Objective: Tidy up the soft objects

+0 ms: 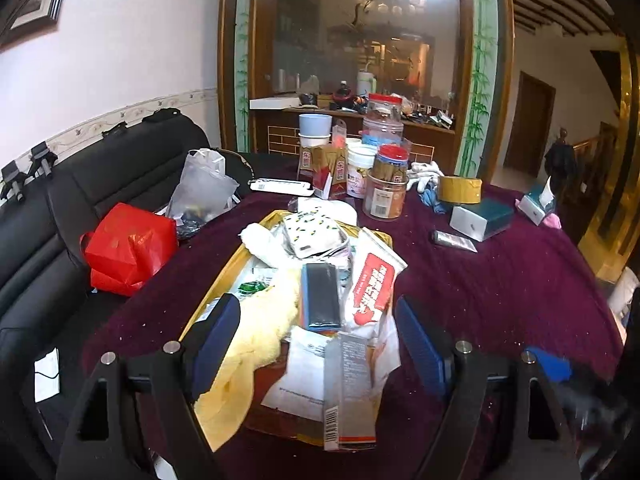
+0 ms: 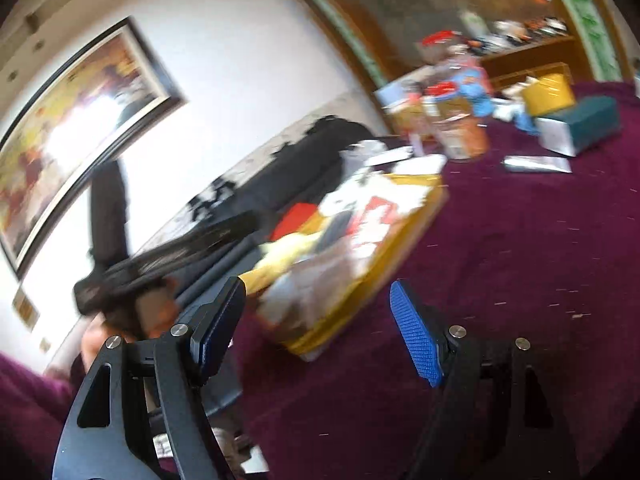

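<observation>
A yellow tray (image 1: 236,258) sits on the purple tablecloth, piled with soft and flat things: a pale yellow fluffy cloth (image 1: 256,332), a white towel (image 1: 266,242), a spotted white pouch (image 1: 314,232), a red-and-white packet (image 1: 372,288) and a dark case (image 1: 320,294). My left gripper (image 1: 316,344) is open, its jaws either side of the tray's near end, above the yellow cloth. My right gripper (image 2: 320,328) is open and empty, tilted, just right of the tray (image 2: 360,300). The right wrist view is blurred.
Jars, cups and boxes (image 1: 384,184) crowd the table's far side, with a tape roll (image 1: 460,189), a teal box (image 1: 482,222), a tube (image 1: 454,240) and white socks (image 1: 426,172). A black sofa (image 1: 100,184) on the left holds a red bag (image 1: 128,248) and a clear bag (image 1: 204,188).
</observation>
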Demonstrator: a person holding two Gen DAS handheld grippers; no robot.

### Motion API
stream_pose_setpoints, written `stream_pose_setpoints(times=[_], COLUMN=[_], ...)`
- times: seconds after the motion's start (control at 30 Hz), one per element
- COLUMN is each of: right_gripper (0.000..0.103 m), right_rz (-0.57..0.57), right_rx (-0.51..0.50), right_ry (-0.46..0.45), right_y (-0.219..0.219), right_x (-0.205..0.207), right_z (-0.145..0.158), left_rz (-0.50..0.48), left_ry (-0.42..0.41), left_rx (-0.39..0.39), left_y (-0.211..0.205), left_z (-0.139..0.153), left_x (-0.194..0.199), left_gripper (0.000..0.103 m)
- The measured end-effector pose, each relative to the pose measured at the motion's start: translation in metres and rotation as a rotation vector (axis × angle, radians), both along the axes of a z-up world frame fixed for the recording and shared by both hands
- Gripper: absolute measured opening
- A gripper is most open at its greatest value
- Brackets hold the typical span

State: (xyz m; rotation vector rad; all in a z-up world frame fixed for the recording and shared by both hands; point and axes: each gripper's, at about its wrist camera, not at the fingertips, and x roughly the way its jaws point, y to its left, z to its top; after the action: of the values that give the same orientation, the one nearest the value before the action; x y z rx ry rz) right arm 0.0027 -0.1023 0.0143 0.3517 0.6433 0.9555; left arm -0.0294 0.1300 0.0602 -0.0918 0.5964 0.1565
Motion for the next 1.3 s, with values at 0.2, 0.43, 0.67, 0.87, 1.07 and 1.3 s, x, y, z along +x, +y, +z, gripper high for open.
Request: stream_pose_setpoints(times=[0.2, 0.43, 0.67, 0.87, 1.07, 1.3], right_gripper=[0.076, 0.076, 0.076, 0.076, 0.076, 0.076], right_rz=[0.030, 0.014, 0.019, 0.021, 0.025, 0.029], right_rx=[-0.025, -0.047, -0.067, -0.065, -0.081, -0.102], right_ry=[0.063, 0.086, 0.072, 0.068, 0.064, 0.043], right_y=[0.014, 0.016, 0.019, 0.019, 0.022, 0.025], right_x=[0.003, 0.009, 0.007, 0.007, 0.007, 0.004], right_z=[-0.025, -0.033, -0.031, -0.030, -0.030, -0.029], left_rz=[0.027, 0.055, 0.047, -0.057, -0.079, -0.113], left_ry=[-0.008, -0.067, -0.107, -0.040, -0.051, -0.041], left_rx=[-0.007, -0.023, -0.035, -0.268, -0.387, -0.467], left_y=[0.012, 0.018, 0.023, 0.054, 0.080, 0.083], left_z=[-0.001, 0.007, 0.011, 0.015, 0.040, 0.055], left_x=[-0.005, -0.013, -0.018, -0.011, -0.023, -0.025], left_gripper=[0.081, 0.084, 0.084, 0.089, 0.092, 0.094])
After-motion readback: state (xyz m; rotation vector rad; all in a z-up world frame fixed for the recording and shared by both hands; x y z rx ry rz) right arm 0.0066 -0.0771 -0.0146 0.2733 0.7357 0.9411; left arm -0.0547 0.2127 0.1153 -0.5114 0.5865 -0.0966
